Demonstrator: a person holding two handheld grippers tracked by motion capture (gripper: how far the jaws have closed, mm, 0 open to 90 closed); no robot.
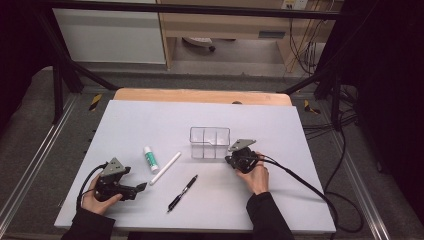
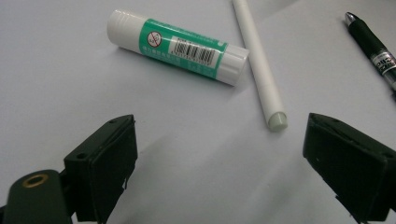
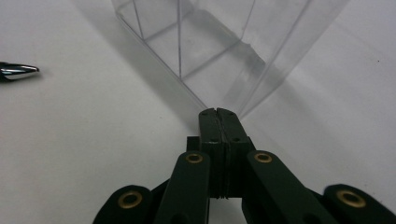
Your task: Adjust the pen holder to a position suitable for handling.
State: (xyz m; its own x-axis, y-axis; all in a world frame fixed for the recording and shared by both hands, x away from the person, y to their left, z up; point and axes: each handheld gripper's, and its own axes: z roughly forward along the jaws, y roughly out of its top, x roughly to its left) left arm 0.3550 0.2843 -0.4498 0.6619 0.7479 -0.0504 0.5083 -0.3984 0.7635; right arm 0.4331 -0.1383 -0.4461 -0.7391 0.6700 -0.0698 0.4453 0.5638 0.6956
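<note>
From my seat, the pen (image 2: 373, 49) runs off the right edge of the left gripper view, so I see just its tip and part of its barrel there. In the right gripper view I get only its silver tip (image 3: 18, 71) at the left edge. The white stick (image 2: 259, 63) is cut by the top edge of the left gripper view. The clear box (image 3: 205, 46) is cropped at the top in the right gripper view, its far walls out of sight. The label print on the glue stick (image 1: 150, 158) is too small for me to read from the high view.
</note>
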